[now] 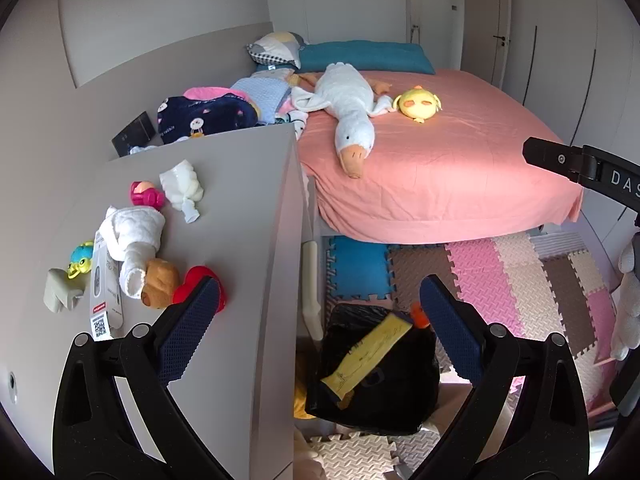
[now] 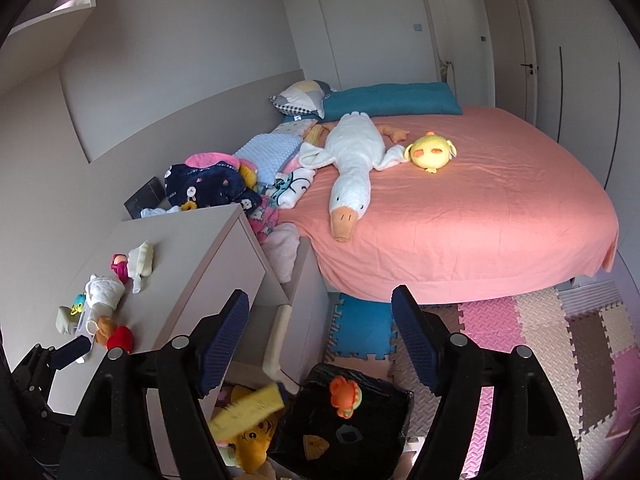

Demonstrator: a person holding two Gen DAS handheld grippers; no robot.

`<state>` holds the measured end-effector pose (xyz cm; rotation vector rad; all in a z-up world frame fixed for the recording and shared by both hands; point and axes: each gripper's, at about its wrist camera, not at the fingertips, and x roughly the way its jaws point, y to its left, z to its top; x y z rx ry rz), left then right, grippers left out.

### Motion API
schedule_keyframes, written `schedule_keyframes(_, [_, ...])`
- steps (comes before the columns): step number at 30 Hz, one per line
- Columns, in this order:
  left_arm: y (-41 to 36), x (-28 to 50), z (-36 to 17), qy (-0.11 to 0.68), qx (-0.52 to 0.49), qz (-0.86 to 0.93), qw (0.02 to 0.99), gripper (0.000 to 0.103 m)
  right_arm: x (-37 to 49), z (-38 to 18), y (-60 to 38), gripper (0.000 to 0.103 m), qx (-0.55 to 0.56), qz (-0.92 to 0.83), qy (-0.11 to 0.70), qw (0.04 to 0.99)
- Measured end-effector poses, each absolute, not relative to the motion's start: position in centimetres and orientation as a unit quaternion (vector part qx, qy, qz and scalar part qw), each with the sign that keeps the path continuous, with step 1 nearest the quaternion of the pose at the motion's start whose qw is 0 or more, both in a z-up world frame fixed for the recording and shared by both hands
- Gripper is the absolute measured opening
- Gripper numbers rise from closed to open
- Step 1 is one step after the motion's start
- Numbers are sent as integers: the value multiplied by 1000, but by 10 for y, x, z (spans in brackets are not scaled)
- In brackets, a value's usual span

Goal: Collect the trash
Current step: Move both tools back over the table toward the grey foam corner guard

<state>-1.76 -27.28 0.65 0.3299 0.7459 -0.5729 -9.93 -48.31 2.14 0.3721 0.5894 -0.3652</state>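
A flat yellow wrapper (image 1: 370, 354) hangs in the air over the black-lined trash bin (image 1: 376, 396) on the floor; in the right wrist view it is a blurred yellow strip (image 2: 248, 410) left of the bin (image 2: 344, 428). My left gripper (image 1: 316, 328) is open and empty above the bin. My right gripper (image 2: 320, 344) is open and empty, higher up; one of its fingers shows in the left wrist view (image 1: 560, 158). A crumpled white plastic bottle (image 1: 182, 188) and a white box with a QR code (image 1: 104, 292) lie on the grey cabinet top (image 1: 232, 216).
Toys crowd the cabinet's left side: a white-clad doll (image 1: 132, 236), a red toy (image 1: 200, 282). An orange toy (image 2: 344, 396) sits at the bin's rim. A pink bed (image 1: 440, 168) with a goose plush (image 1: 348, 112) stands behind. Foam mats (image 1: 500, 280) cover the floor.
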Motion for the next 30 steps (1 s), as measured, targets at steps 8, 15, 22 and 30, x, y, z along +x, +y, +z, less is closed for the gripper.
schedule_keyframes(8, [-255,-11,5,366,148,-260,881,97,-95,14,-482,74,197,-168,293,920])
schedule_keyframes(15, [-241,-2,2,374,133,-247,884,97,-90,13,-476,74,193,-164,298,921])
schedule_keyframes(22, [-225,4,5,373,120,-236,889,97,-79,10,-462,74,189,-147,307,921])
schedule_keyframes(30, [-203,11,4,379,110,-219,893,97,-59,5,-439,74,180,-121,319,923])
